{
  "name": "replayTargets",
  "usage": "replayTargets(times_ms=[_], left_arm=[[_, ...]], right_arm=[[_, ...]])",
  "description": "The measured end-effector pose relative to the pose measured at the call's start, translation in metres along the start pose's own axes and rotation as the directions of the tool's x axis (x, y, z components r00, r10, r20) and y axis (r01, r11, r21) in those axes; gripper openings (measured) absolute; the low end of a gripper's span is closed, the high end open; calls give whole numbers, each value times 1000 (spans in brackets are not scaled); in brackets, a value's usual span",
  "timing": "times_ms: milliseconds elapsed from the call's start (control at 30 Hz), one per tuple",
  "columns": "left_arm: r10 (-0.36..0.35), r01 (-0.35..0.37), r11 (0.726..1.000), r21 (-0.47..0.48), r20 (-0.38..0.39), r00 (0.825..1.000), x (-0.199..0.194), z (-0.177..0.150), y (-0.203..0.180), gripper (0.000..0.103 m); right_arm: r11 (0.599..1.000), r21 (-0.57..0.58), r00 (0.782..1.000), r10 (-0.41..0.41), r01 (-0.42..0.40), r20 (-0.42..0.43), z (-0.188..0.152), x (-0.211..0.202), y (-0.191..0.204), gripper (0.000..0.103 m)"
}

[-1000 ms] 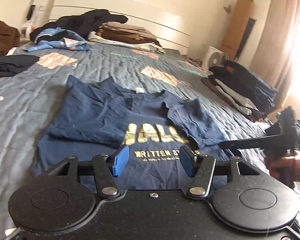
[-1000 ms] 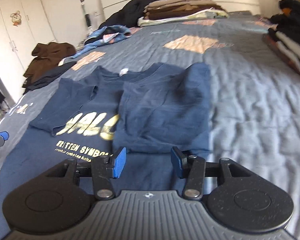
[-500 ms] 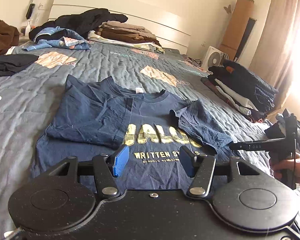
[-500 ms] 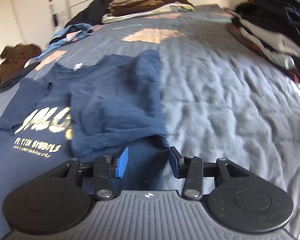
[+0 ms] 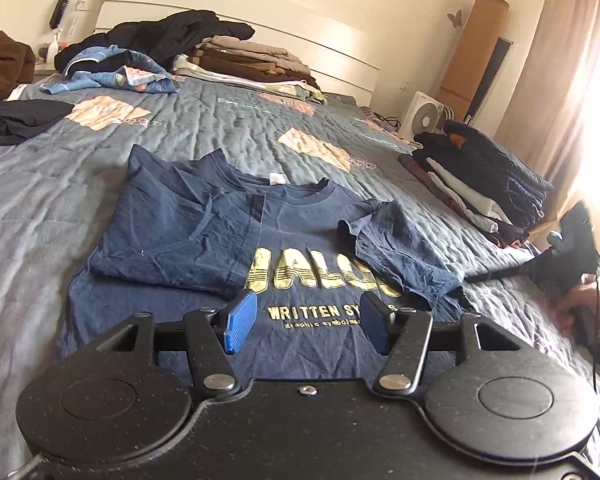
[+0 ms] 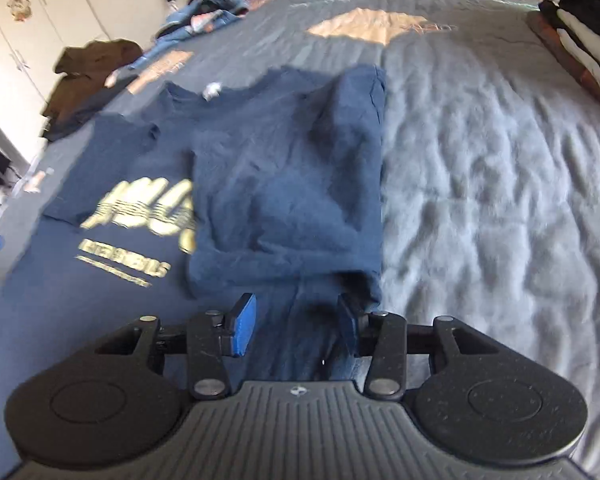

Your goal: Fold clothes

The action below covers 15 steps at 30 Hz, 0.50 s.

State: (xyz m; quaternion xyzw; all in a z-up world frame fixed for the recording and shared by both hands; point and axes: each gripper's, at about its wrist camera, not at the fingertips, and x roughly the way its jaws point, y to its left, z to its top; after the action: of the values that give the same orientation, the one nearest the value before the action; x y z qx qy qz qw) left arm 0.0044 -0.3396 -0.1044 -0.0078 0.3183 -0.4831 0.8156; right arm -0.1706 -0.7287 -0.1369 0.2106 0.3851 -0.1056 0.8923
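Left gripper: the left gripper (image 5: pixel 308 322) hovers low over the hem end of the shirt, blue pads apart with nothing between them; only the printed lettering shows through the gap.
Right gripper: the right gripper (image 6: pixel 296 322) hangs over the shirt's right edge, jaws parted and empty, cloth lying under the gap but not pinched. In the left wrist view it shows at the far right, held by the person's hand (image 5: pixel 592 304).
Shirt: the navy T-shirt (image 5: pixel 300 216) lies flat, print up, on the grey quilt (image 6: pixel 480 184), neck away from the grippers, both sleeves turned in over the chest.
Step in hand: the sleeve folds look done; judging by the poses, the lengthwise or hem-to-neck fold is not yet begun.
Next move calls for: each gripper to drop onto a hem corner or side edge, close on both layers, then lift evenly so the tucked sleeves do not slide open.
Around: folded stack (image 5: pixel 488 184) at the right bed edge, more clothes (image 5: pixel 236 56) by the headboard.
Change from a second ago: the left view is nearly the same; the right view has swung rightward, so more bare quilt shows, and its gap has narrowed slightly.
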Motion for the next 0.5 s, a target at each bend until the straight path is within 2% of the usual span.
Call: replayTargets(times_ms=[67,100,167,200,333,433,500], left_arm=[[-5,5,1000,2,5,1000,-1,1,-2,57],[-7,7,1000,3,7,1000,-1,1,-2,57],[-11,11,1000,11,6,1000,-1,1,-3,57],[-8,8,1000,15,3,1000,0,0,-3,57],[18,-17,1000,20,-12,1000,6,-1,0,57],[26,-25,1000,12,-18,1000,8,-1,4,57],[31,-31,999,14,-19,999,8,0,6,57]], right_arm=[[999,28,993,-22,19,112,24,-15,-9,46],[998,32,986,-60,55,158,38,-16,-11,46],[988,27,969,-157,155,188,70,1,-15,46],[983,34,966,-181,178,186,85,13,-18,46],[988,59,982,-147,141,114,121,64,-32,46],[977,41,977,-211,210,25,127,97,-38,46],[973,45,974,-228,228,-3,125,110,-41,46]])
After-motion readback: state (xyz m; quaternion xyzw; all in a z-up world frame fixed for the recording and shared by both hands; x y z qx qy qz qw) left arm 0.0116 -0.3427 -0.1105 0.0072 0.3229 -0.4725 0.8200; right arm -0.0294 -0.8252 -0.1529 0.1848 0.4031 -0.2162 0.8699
